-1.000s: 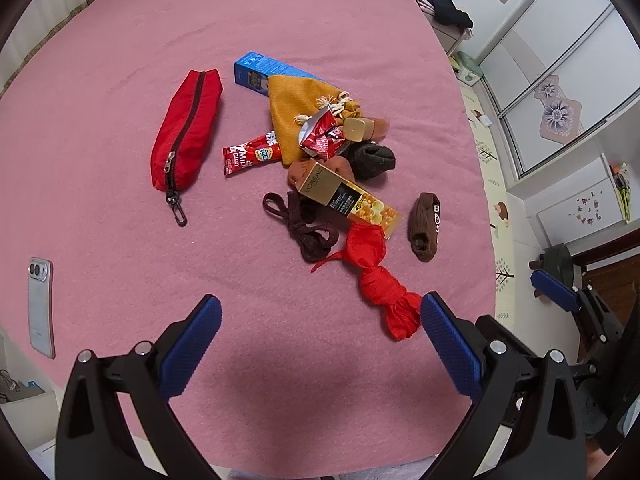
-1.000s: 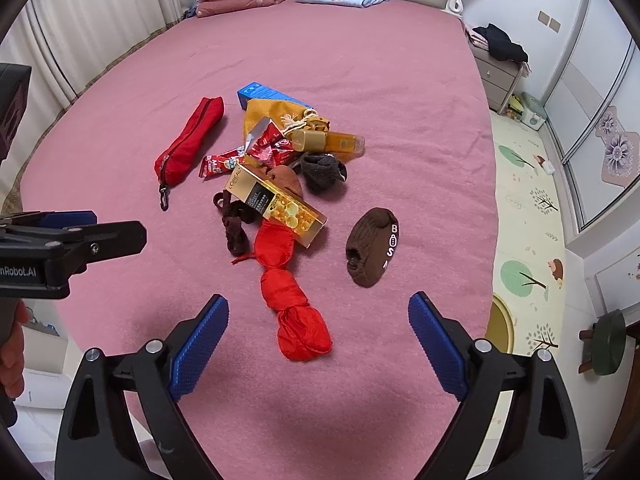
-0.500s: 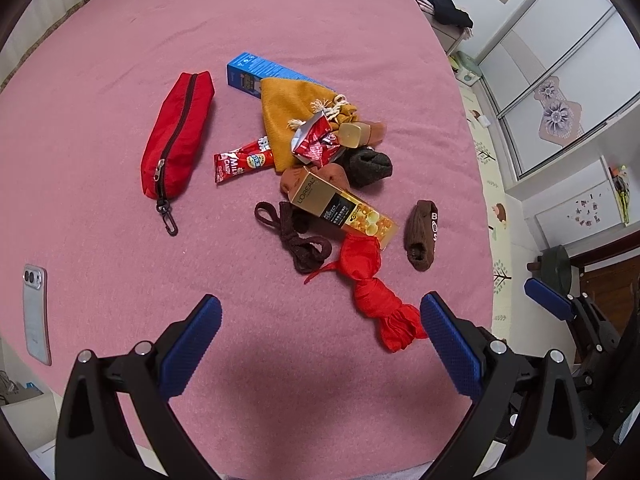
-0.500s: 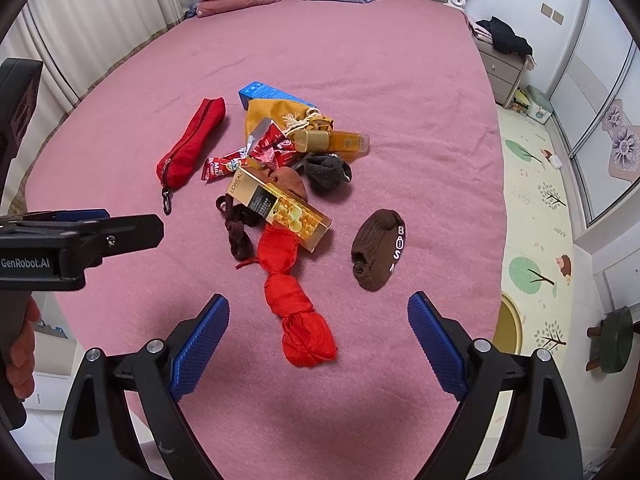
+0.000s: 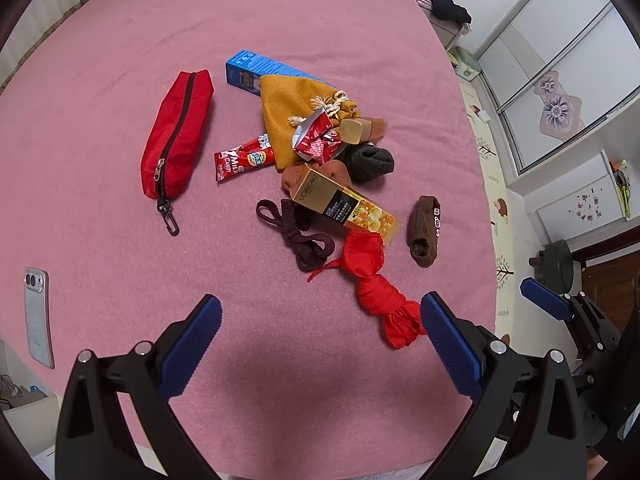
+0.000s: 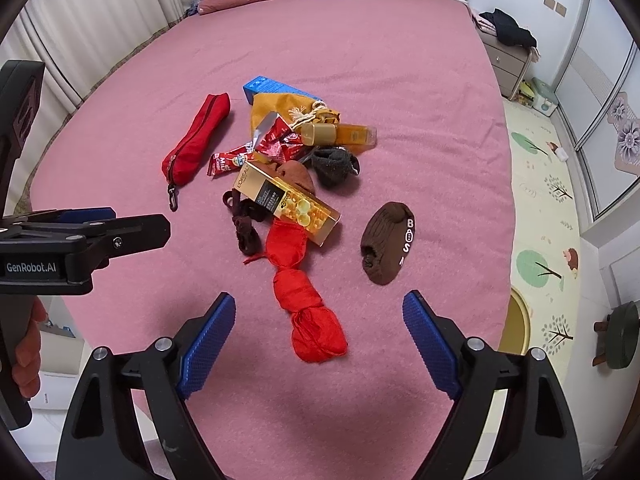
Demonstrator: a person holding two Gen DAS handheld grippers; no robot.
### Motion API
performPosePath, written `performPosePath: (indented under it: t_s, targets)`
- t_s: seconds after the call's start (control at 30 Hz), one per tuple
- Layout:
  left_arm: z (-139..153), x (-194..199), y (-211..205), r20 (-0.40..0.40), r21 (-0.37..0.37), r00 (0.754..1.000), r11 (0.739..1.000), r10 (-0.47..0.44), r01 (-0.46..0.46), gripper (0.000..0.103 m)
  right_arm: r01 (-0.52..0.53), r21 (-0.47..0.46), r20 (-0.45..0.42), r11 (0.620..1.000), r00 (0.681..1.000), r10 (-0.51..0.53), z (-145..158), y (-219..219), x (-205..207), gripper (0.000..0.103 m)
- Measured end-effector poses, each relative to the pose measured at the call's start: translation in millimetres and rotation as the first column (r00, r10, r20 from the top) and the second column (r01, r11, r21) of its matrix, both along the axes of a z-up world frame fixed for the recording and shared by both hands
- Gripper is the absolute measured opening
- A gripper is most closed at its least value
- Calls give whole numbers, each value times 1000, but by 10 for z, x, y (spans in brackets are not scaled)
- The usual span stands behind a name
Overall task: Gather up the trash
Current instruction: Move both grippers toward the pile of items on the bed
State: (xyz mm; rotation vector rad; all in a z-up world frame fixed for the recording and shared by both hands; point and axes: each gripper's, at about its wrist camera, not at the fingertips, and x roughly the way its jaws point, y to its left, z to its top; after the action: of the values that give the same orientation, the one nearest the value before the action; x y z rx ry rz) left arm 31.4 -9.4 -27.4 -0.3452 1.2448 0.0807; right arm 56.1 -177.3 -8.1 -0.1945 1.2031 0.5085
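Note:
A pile lies on the pink bed cover: a gold carton [image 5: 346, 204] [image 6: 286, 202], a red candy wrapper [image 5: 244, 158] [image 6: 230, 160], a crumpled red foil packet [image 5: 316, 138] [image 6: 278, 142] and a blue box [image 5: 248, 70] [image 6: 266, 86]. A knotted red cloth [image 5: 374, 280] [image 6: 300, 280] is nearest me. My left gripper [image 5: 320, 300] hovers open above the cover, short of the pile. My right gripper [image 6: 319, 297] hangs over the red cloth with its jaws wide but closing, gripping nothing.
A red zip pouch [image 5: 178, 132], mustard drawstring bag [image 5: 288, 104], amber bottle [image 6: 344, 134], dark sock [image 5: 370, 158], brown lace [image 5: 296, 232] and brown sock [image 6: 386, 240] share the cover. A phone [image 5: 38, 316] lies near the left edge. The bed ends at right, above a play mat [image 6: 540, 220].
The right gripper's fingers have drawn slightly closer together. The pile has shifted only a little in both views; nothing has been picked up.

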Motion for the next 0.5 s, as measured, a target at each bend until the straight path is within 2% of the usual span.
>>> performPosePath:
  t_s: [0.5]
  targets:
    - [-28,-14,56,-10,1,1000,1000,3,-3,99,-7,19,-18,1000,1000,7,-2,18,23,82]
